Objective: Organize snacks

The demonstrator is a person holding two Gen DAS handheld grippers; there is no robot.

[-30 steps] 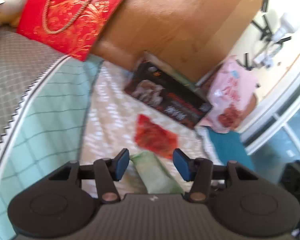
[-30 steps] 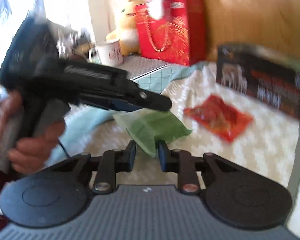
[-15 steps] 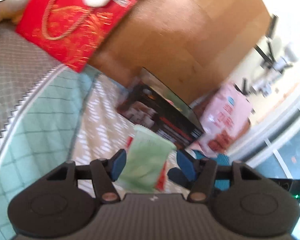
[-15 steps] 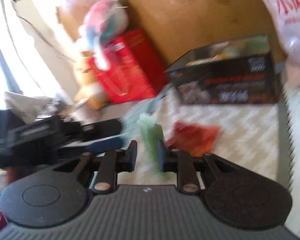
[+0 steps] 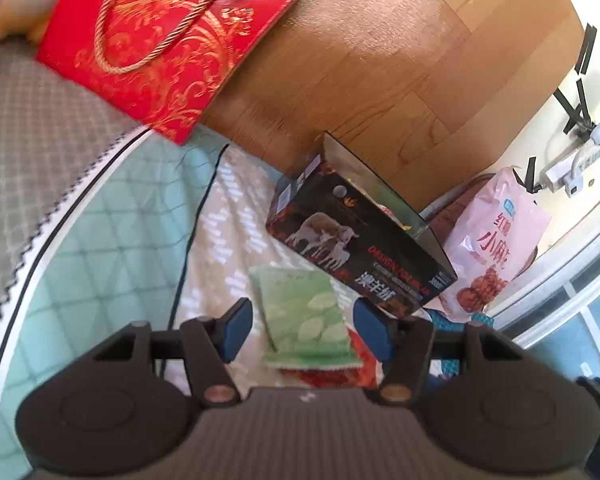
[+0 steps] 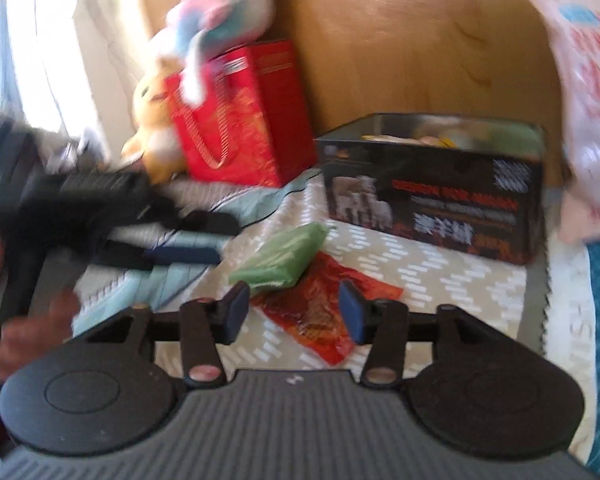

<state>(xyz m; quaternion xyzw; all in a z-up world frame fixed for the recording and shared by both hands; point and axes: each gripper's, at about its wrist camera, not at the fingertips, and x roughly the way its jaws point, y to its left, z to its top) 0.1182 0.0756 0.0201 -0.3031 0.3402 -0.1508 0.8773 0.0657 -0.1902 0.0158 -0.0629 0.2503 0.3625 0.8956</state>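
A green snack packet (image 5: 302, 314) lies on the patterned bedcover, partly over a red packet (image 5: 340, 374); both also show in the right wrist view, the green one (image 6: 286, 254) and the red one (image 6: 320, 314). An open black box (image 5: 360, 254) with snacks inside stands behind them near the wooden headboard, and it shows in the right wrist view (image 6: 432, 200). My left gripper (image 5: 303, 330) is open with the green packet between its blue pads, untouched. My right gripper (image 6: 294, 312) is open and empty just above the red packet.
A red gift bag (image 5: 160, 40) and plush toys (image 6: 220, 20) stand at the back left. A pink snack bag (image 5: 496, 248) leans right of the box. A teal quilt (image 5: 100, 248) covers the left side. The left hand-held gripper (image 6: 80, 208) shows at the right view's left.
My right gripper was shut on the green packet, carried it toward the box, then opened; the packet now lies partly on the red one. My left gripper stayed open.
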